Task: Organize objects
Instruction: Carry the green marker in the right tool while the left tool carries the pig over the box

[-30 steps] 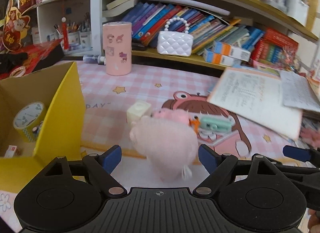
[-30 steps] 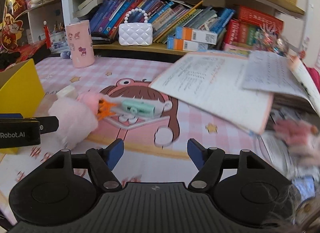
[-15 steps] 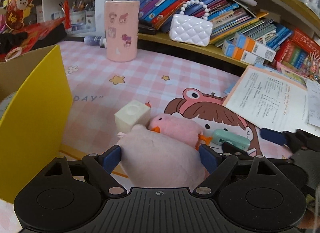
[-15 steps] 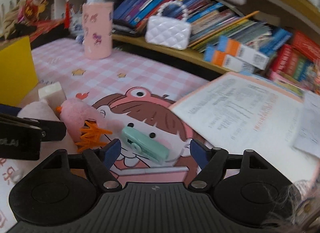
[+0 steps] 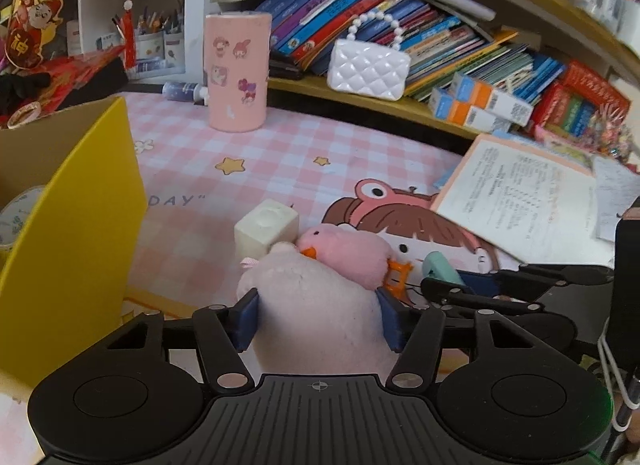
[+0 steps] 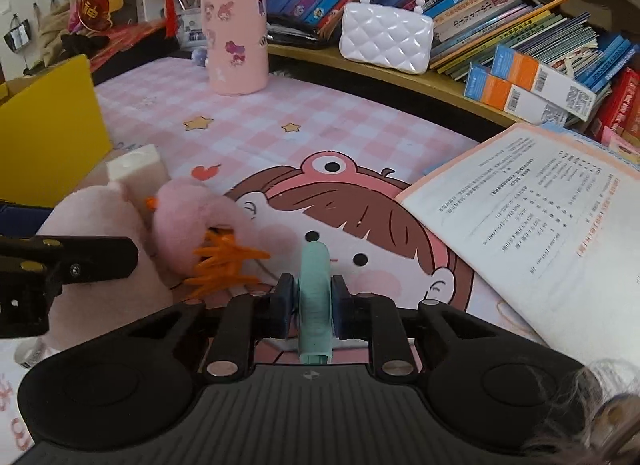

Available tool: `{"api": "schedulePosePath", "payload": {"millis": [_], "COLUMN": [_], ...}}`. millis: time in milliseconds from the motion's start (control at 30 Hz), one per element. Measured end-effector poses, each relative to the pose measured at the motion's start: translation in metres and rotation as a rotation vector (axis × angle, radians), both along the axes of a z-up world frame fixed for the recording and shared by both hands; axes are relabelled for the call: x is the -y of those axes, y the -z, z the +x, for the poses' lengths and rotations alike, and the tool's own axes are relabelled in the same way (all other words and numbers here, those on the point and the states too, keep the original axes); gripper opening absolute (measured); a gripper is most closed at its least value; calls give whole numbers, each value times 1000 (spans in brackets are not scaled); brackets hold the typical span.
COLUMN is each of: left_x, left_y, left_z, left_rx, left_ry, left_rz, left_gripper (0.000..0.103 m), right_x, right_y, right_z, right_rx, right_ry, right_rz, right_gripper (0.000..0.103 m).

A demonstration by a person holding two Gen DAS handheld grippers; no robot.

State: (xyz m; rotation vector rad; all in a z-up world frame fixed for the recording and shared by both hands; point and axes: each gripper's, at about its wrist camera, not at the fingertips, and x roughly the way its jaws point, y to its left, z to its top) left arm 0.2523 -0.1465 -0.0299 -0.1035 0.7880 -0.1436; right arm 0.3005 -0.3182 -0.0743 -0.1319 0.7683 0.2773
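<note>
A pale pink plush [image 5: 316, 305] lies on the pink checked mat, between the blue pads of my left gripper [image 5: 318, 321]. The jaws are closing and the pads touch its sides. A darker pink duck plush [image 5: 344, 253] with orange feet leans against it, beside a cream cube [image 5: 266, 227]. In the right wrist view my right gripper [image 6: 314, 301] is shut on a narrow mint-green plastic piece [image 6: 315, 285] that stands on edge on the mat. The pale plush [image 6: 92, 233] and the duck plush [image 6: 192, 225] sit just to its left. The yellow box [image 5: 80, 225] stands open at the left.
A roll of tape [image 5: 16, 217] lies inside the yellow box. A pink cylinder [image 5: 236, 73] and a white quilted purse [image 5: 368, 69] stand at the back, below shelves of books. An open workbook [image 5: 520, 201] covers the mat's right side.
My left gripper came forward around the pale plush and its jaws narrowed onto it. My right gripper swung left to the mint-green piece and shut on it.
</note>
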Motion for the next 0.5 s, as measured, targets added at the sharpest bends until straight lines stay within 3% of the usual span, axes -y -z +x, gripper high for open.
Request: {"api": "schedulePosePath", "payload": {"millis": [300,500], "left_x": [-23,-46], "left_y": [-23,-32], "left_z": [-57,-103], "left_rx": [58,87], "left_ry": [15,34], "left_rz": [-77,-78], "left_gripper": [59,59], "right_x": [-2,-19], "right_y": [-28,-44], "right_z": [-61,-112], "right_rx": [14,11], "right_ry": [79,103], "right_rz": [84,116], "right_gripper": [18,18]}}
